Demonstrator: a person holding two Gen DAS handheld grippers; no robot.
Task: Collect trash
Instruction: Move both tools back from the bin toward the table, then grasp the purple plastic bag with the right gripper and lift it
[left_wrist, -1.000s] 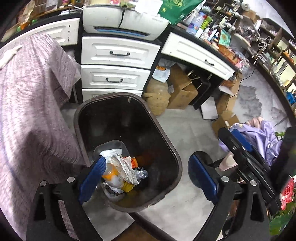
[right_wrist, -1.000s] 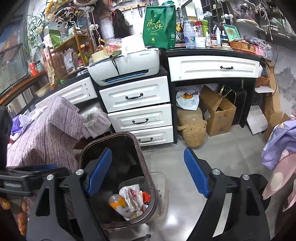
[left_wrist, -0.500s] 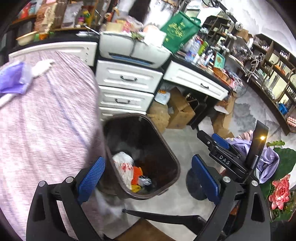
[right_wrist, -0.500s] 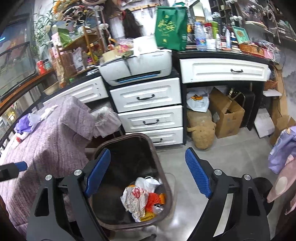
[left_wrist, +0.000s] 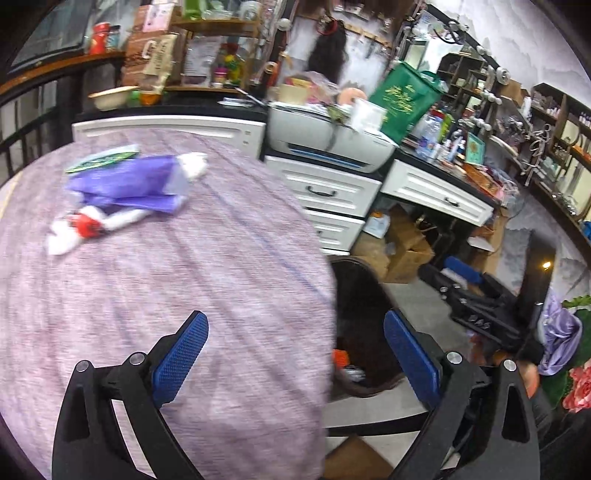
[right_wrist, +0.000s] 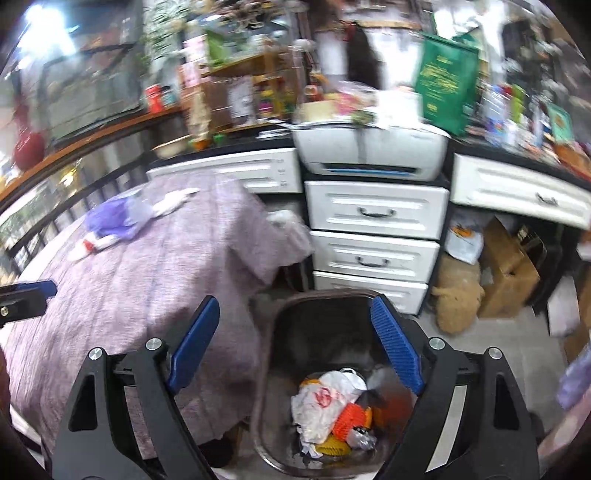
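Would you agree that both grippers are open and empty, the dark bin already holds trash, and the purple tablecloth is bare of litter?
Not quite: the purple tablecloth is not bare. A crumpled purple wrapper and white scraps lie on it, as the left wrist view shows. The rest holds: left gripper and right gripper are open and empty, and the dark bin holds trash.

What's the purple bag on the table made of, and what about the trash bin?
Purple bag: looks like thin, slightly shiny plastic film, since it crumples into folds. Trash bin: probably hard plastic, dark brown and smooth, with a molded rounded rim.
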